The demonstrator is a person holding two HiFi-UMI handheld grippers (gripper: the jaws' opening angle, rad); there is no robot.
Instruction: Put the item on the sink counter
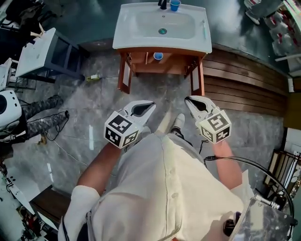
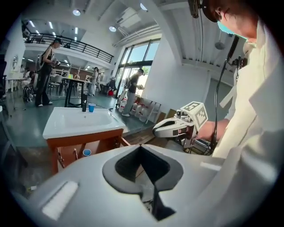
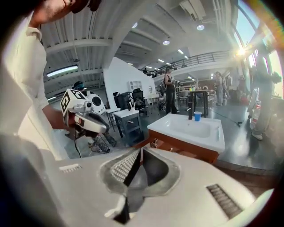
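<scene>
Head view looks steeply down on a person in a white shirt standing in front of the sink (image 1: 126, 33), a gripper in each hand and both pointed toward it. The left gripper (image 1: 150, 105) is clenched: its own view shows the dark pads meeting at the tip with nothing between them. The right gripper (image 1: 188, 100) is clenched too, its ribbed pad pressed against the other and nothing held. Both hang well short of the sink, side by side but apart, over the grey floor.

Two blue cups show. The lower cup (image 1: 158, 56) stands upright on the shelf inside the cabinet (image 1: 125, 70) under the sink, whose two wooden doors are swung outward, so it is below the counter and not on it. The top cup (image 1: 175, 5) stands upright on the counter at the far rim of the sink, just right of the dark faucet (image 1: 162, 4). Neither gripper touches either cup.

Left of the sink stands a white table (image 1: 35, 52), and a small bottle (image 1: 94, 77) lies on the floor between the two. Left gripper view shows people (image 2: 44, 73) standing beyond the sink — well away from it, near dark tables.
</scene>
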